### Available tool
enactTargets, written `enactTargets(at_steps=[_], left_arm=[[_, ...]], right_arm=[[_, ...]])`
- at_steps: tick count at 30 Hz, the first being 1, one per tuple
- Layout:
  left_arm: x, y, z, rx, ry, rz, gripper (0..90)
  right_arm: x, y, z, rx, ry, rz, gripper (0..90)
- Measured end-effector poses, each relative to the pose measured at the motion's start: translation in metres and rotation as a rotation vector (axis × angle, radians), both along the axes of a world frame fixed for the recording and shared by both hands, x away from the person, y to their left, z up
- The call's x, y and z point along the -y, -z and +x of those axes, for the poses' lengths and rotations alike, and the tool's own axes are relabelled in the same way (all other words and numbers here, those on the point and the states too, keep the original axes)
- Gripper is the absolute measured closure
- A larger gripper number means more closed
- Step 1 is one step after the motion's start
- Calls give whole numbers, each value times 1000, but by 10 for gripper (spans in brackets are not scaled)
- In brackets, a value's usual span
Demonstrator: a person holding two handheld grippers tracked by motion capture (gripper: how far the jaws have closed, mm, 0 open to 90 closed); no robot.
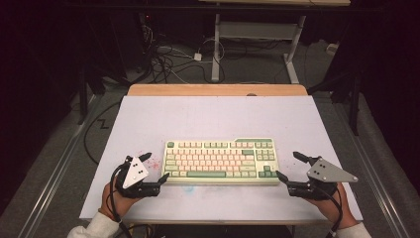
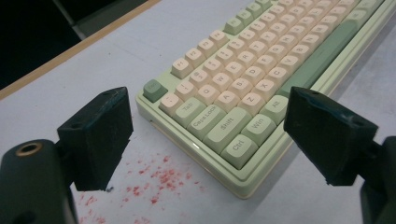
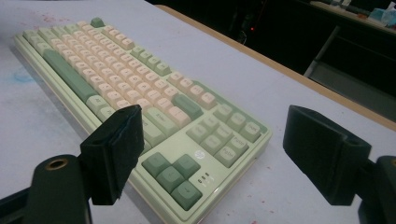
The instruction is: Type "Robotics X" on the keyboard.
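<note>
A pale green keyboard with cream and green keys lies in the middle of the white table. My left gripper sits at its left end, jaws wide open and pointing at the keyboard's near-left corner, nothing between them. My right gripper sits at the right end, also open and empty, with the arrow-key corner of the keyboard just ahead of its jaws. Neither gripper touches the keyboard. In the left gripper view the gripper frames the Ctrl and Shift keys; in the right gripper view the gripper frames the navigation keys.
The white table top has a wooden strip along its far edge. Red specks stain the surface near the keyboard's left corner, and a faint blue smudge lies in front of it. Cables and desk legs stand on the floor beyond.
</note>
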State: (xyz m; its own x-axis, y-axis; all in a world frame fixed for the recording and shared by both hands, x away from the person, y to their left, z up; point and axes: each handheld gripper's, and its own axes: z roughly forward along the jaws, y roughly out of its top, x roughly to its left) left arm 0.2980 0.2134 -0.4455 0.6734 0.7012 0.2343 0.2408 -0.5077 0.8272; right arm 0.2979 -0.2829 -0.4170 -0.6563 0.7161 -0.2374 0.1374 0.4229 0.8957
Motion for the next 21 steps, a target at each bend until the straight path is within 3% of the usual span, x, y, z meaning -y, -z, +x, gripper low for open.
enactTargets(at_steps=[13,16,18,21], left_arm=[[-3,-3,-2,15,-1,-17,149],[-2,-3,-3,18,6,-11,149],[-2,-3,-3,17,6,-11,149],[-5,-3,-3,15,-1,-17,149]], right_arm=[[-3,-3,-3,2,-9,-5,263],[-4,-6,-4,15,-11,6,312],[-5,-7,-5,35,1,11,399],[-5,-9,-3,32,5,16,440]])
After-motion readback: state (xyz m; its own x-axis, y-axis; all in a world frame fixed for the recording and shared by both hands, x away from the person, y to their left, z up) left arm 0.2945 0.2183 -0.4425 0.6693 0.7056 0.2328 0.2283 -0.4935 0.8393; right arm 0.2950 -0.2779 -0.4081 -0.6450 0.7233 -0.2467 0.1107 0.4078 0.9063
